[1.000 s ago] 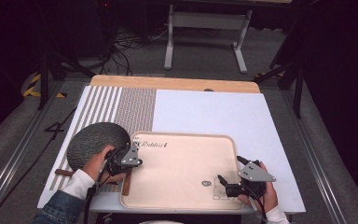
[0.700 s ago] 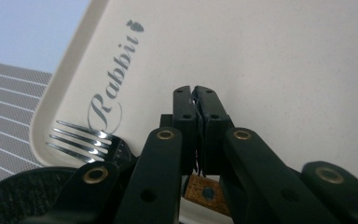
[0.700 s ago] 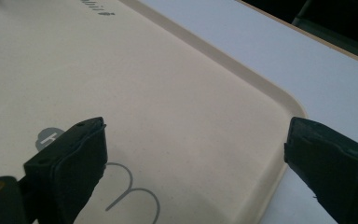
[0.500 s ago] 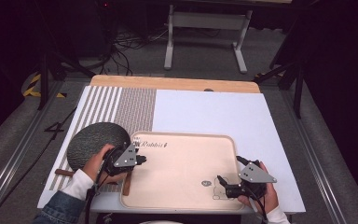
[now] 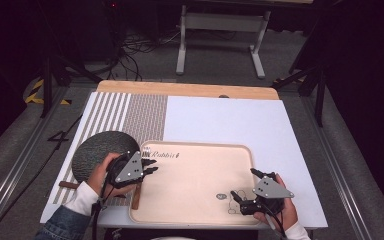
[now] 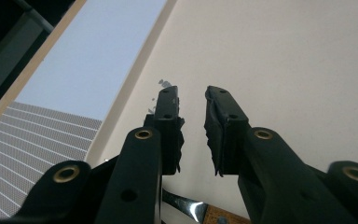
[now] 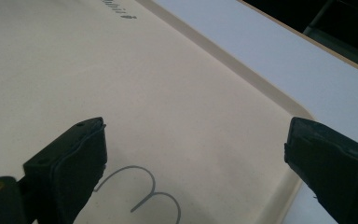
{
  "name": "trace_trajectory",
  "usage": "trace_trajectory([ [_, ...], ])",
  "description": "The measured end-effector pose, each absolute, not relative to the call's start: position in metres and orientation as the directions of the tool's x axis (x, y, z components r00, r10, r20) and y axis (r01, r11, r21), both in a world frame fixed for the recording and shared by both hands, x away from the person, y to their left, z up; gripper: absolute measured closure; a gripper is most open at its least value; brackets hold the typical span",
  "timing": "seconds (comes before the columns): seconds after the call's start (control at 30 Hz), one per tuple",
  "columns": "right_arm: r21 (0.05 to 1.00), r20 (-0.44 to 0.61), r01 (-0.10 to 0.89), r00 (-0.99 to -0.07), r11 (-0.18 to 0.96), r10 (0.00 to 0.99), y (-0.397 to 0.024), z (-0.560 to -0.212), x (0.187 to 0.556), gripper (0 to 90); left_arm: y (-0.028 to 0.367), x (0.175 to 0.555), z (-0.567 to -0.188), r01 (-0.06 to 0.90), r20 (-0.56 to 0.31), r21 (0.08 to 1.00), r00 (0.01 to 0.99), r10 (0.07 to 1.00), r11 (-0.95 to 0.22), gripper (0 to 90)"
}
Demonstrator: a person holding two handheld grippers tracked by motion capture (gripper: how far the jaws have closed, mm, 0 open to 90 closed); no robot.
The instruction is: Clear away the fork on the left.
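The cream tray lies at the near table edge, within reach of both hands. The left gripper hovers at its left rim, jaws slightly parted and empty — the right gripper, jaws spread wide, waits near the right corner, seemingly positioned to take opposite sides.

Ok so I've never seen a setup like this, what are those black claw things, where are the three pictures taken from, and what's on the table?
Those are hand-held tools, not a robot: a person grips a two-jaw black left gripper and right gripper. The high view looks down from above; the other two come from cameras riding on each gripper, looking along its jaws. On the white table cover lies a beige rectangular tray with printed lettering and a small line drawing, beside a dark round woven mat and a wooden-handled knife. Nothing is held: the left jaws stand slightly apart, the right ones wide open, both over the tray.
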State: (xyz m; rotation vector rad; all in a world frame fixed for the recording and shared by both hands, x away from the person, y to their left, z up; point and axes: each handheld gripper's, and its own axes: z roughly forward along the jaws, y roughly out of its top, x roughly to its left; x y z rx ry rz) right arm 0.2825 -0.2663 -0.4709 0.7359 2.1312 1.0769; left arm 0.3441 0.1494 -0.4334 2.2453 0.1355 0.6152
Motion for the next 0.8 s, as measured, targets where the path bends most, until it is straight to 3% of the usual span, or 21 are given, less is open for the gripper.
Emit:
trace_trajectory([
  [0.27, 0.836, -0.291, 0.184, -0.650, 0.517, 0.702, -0.265, -0.470, 0.281, 6.5, 0.152, 0.342, -0.430, -0.101, 0.406, 0.749, 0.851, 0.334, -0.655, 63.6],
  [0.67, 0.829, -0.293, 0.189, -0.654, 0.526, 0.697, -0.264, -0.472, 0.281, 6.5, 0.168, 0.338, -0.430, -0.068, 0.391, 0.795, 0.817, 0.423, -0.603, 26.8],
  [0.8, 0.828, -0.294, 0.189, -0.655, 0.528, 0.696, -0.265, -0.472, 0.282, 6.4, 0.178, 0.337, -0.433, -0.063, 0.376, 0.810, 0.819, 0.434, -0.584, 20.4],
])
